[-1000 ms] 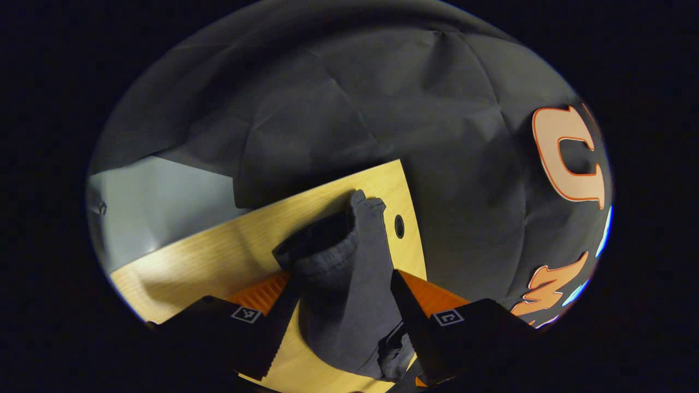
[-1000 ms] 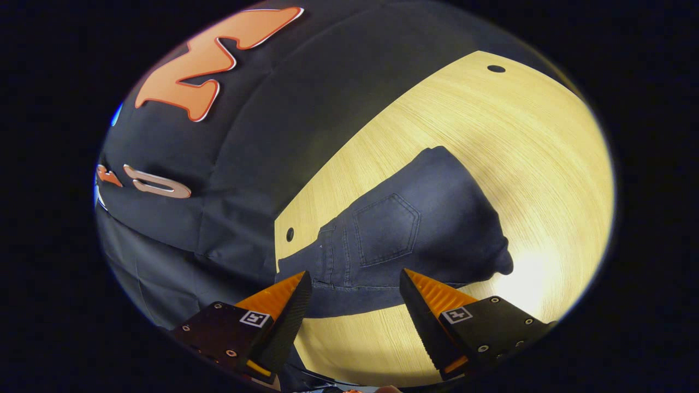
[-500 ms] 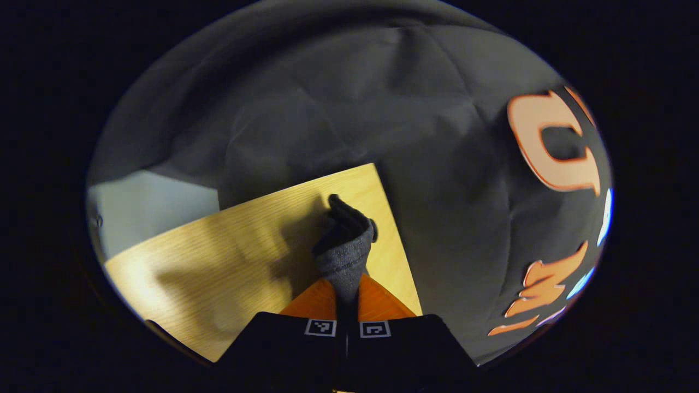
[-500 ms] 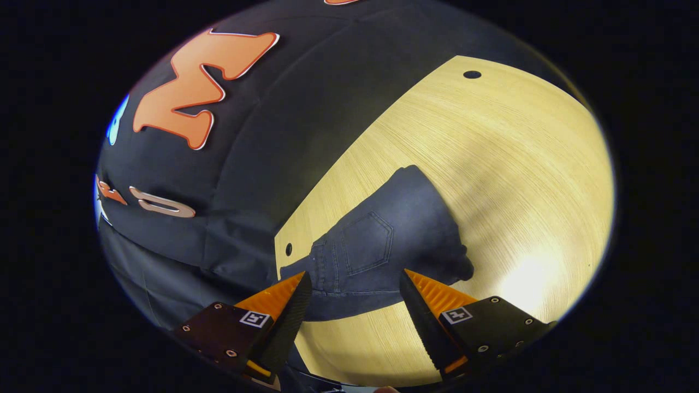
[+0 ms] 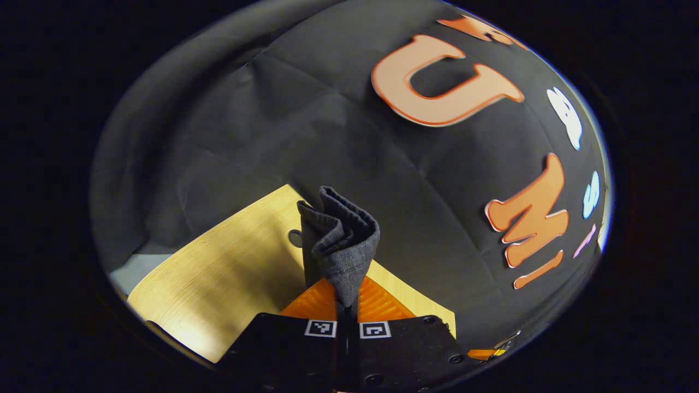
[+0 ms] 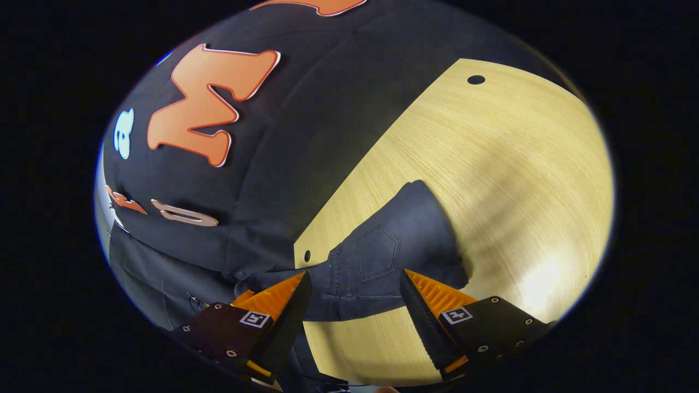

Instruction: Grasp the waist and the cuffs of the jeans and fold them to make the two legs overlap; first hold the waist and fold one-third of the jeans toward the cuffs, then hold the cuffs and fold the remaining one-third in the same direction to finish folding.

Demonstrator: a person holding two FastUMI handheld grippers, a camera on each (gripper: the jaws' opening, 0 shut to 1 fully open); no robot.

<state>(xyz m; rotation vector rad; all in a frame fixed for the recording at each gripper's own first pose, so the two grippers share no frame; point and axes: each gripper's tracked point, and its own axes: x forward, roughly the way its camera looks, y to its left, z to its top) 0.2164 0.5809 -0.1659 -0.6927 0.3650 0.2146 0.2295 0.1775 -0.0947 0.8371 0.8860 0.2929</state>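
Left gripper (image 5: 347, 305) pinches a bunched cuff (image 5: 339, 240) at 12 o'clock above the table (image 5: 218, 278). Right gripper (image 6: 355, 297) gapes wide over the jeans (image 6: 382, 256); one-sided lifting could drag them askew.

Left tongs (image 5: 347, 305) closed on jeans (image 5: 339, 245) cuff, lifted (fabric bunched); right view shifted slightly

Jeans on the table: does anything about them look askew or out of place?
Yes. The jeans lie crooked at the wooden table corner, waist hanging over the edge. The left hand-held gripper pinches a bunched fold of denim.
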